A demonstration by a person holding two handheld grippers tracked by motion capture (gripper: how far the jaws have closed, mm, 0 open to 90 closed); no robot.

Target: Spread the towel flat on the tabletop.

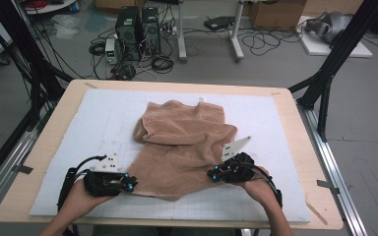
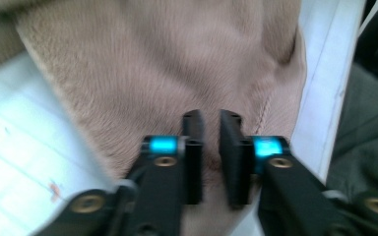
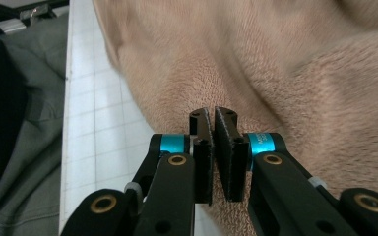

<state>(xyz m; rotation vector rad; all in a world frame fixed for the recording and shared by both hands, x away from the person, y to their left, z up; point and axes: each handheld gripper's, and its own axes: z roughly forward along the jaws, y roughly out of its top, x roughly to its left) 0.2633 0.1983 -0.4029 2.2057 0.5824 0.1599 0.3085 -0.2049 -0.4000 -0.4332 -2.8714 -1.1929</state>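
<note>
A tan towel (image 1: 182,142) lies rumpled on the white gridded mat (image 1: 78,142), its far part folded over on itself. My left gripper (image 1: 132,184) sits at the towel's near left corner. In the left gripper view its jaws (image 2: 211,118) stand a narrow gap apart just over the towel (image 2: 177,59), with no fabric pinched between the pads. My right gripper (image 1: 212,174) is at the towel's right edge. Seen from the right gripper view, its jaws (image 3: 211,114) are pressed nearly together over the towel (image 3: 300,98), and I see no cloth between them.
The mat covers a wooden table (image 1: 295,123) with black frame posts (image 1: 325,83) at its sides. Computer towers (image 1: 138,29) and cables lie on the floor beyond the far edge. Bare mat lies to the left and right of the towel.
</note>
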